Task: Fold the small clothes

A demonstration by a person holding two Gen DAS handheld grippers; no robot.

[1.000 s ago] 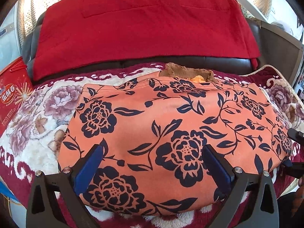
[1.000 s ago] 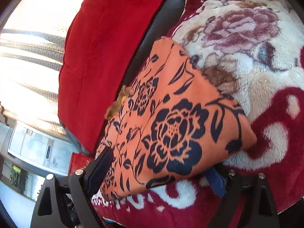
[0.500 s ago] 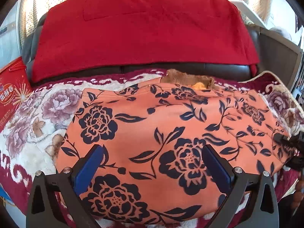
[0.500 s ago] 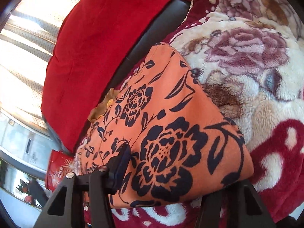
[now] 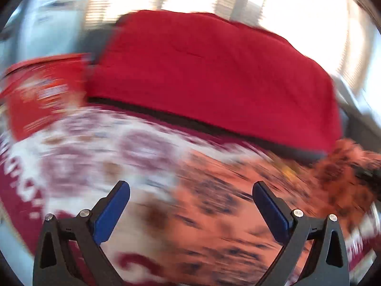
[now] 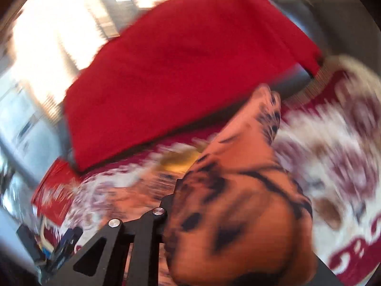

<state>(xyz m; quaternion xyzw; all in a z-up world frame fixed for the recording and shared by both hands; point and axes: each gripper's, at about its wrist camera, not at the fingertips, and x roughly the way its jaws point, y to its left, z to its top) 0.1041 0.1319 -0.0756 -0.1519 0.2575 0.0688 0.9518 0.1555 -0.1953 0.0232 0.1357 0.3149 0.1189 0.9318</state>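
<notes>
The orange garment with dark blue flowers point(image 5: 238, 214) lies on the plush floral blanket point(image 5: 83, 157); both views are motion-blurred. My left gripper point(image 5: 190, 188) is open above the garment's left edge, its blue pads point(image 5: 112, 212) wide apart with nothing between them. My right gripper point(image 6: 233, 226) has its jaws closing on a bunched fold of the garment point(image 6: 238, 190), which is raised off the blanket and drapes over the fingers; only its left finger point(image 6: 166, 205) shows. In the left wrist view that raised end point(image 5: 345, 164) stands up at the far right.
A red cloth point(image 5: 202, 76) hangs over the dark sofa back behind the blanket. At the left end stands a red printed box point(image 5: 40, 90). Bright curtained windows lie beyond the sofa.
The right gripper's jaws have closed in on the garment's right edge and lifted it, rolling as they rose. The left gripper has swung left, from over the garment's middle to its left edge.
</notes>
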